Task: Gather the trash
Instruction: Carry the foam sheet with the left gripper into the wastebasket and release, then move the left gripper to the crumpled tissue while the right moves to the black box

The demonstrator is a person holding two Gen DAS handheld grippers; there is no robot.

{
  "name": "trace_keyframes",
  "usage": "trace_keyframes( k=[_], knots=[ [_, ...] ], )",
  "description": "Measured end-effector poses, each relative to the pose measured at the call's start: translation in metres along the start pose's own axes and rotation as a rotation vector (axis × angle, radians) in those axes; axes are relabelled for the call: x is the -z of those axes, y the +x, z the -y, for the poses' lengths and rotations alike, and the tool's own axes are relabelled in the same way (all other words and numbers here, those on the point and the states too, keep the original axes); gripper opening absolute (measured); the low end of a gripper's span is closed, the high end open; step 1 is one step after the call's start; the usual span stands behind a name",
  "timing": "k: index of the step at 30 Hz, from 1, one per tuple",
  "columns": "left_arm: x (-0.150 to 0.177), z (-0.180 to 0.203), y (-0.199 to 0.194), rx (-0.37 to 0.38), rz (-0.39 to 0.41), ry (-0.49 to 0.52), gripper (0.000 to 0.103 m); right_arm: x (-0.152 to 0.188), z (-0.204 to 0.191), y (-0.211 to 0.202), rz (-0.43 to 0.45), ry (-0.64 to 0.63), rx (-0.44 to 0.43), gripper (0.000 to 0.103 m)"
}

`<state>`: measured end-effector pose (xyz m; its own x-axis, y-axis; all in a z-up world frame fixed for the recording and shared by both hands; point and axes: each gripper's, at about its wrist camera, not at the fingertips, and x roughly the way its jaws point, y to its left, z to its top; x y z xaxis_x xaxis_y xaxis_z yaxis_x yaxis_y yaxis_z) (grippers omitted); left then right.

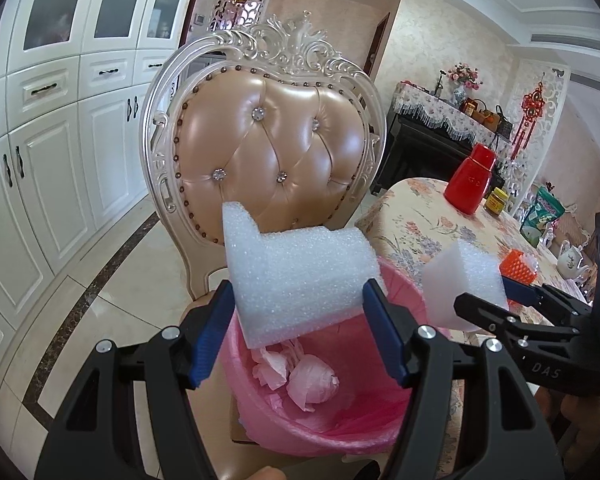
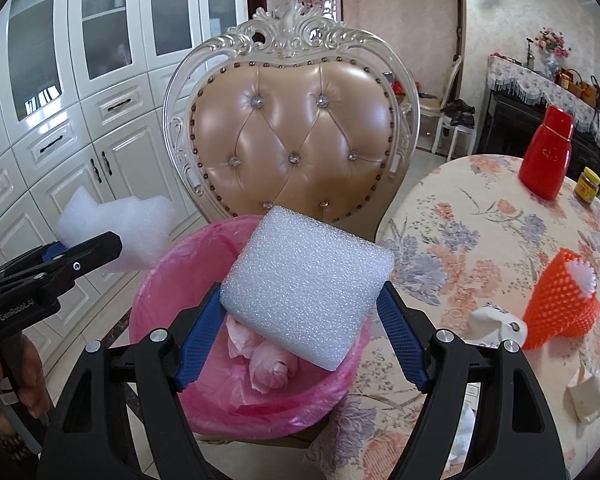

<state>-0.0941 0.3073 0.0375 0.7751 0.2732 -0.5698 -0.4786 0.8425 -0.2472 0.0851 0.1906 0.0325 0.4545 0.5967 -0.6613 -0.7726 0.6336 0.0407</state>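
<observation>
A notched white foam piece (image 1: 300,280) sits pinched between the blue pads of the left tool (image 1: 298,332), directly above the pink-lined bin (image 1: 320,428), while a squarish foam block (image 2: 306,286) is pinched the same way in the right tool (image 2: 302,336), also over the bin, both tools spread about halfway around their loads. The bin, with crumpled pink tissue (image 2: 266,372) in its bottom, stands in front of a padded chair (image 2: 292,132) and just left of the flowered bench (image 2: 480,240), where an orange net sleeve (image 2: 560,300), a white scrap (image 2: 496,322) and a red bottle (image 2: 546,152) lie beyond the bin's rim.
</observation>
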Motion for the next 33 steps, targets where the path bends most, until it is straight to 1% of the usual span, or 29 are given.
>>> trace_keyframes(
  k=[7, 11, 15, 20, 21, 22, 23, 24, 33],
  knots=[
    [-0.002, -0.005, -0.001, -0.011, -0.001, -0.006, 0.064, -0.002, -0.004, 0.009, -0.014, -0.008, -0.012, 0.074],
    [-0.002, -0.004, 0.0, -0.013, -0.002, -0.005, 0.064, 0.0, -0.003, 0.01, -0.014, -0.008, -0.008, 0.078],
    [-0.002, -0.004, 0.001, -0.014, -0.006, -0.007, 0.064, 0.001, 0.003, 0.009, -0.013, 0.008, 0.005, 0.079],
    [0.0, 0.006, 0.006, 0.003, -0.02, 0.009, 0.064, 0.005, 0.016, 0.001, -0.004, 0.035, 0.022, 0.079],
    [0.001, 0.009, 0.008, 0.008, -0.024, 0.013, 0.066, 0.006, 0.019, 0.0, -0.002, 0.039, 0.027, 0.08],
    [0.001, 0.01, 0.009, 0.01, -0.027, 0.015, 0.074, 0.007, 0.022, -0.003, 0.0, 0.045, 0.034, 0.08],
    [0.001, 0.012, 0.01, 0.014, -0.027, 0.018, 0.078, 0.008, 0.024, -0.005, 0.002, 0.049, 0.04, 0.08],
    [0.001, 0.014, 0.01, 0.018, -0.027, 0.022, 0.079, 0.009, 0.027, -0.007, 0.002, 0.055, 0.043, 0.08],
    [0.004, 0.03, 0.009, 0.036, -0.028, 0.04, 0.079, 0.019, 0.043, -0.024, 0.02, 0.09, 0.075, 0.08]
  ],
)
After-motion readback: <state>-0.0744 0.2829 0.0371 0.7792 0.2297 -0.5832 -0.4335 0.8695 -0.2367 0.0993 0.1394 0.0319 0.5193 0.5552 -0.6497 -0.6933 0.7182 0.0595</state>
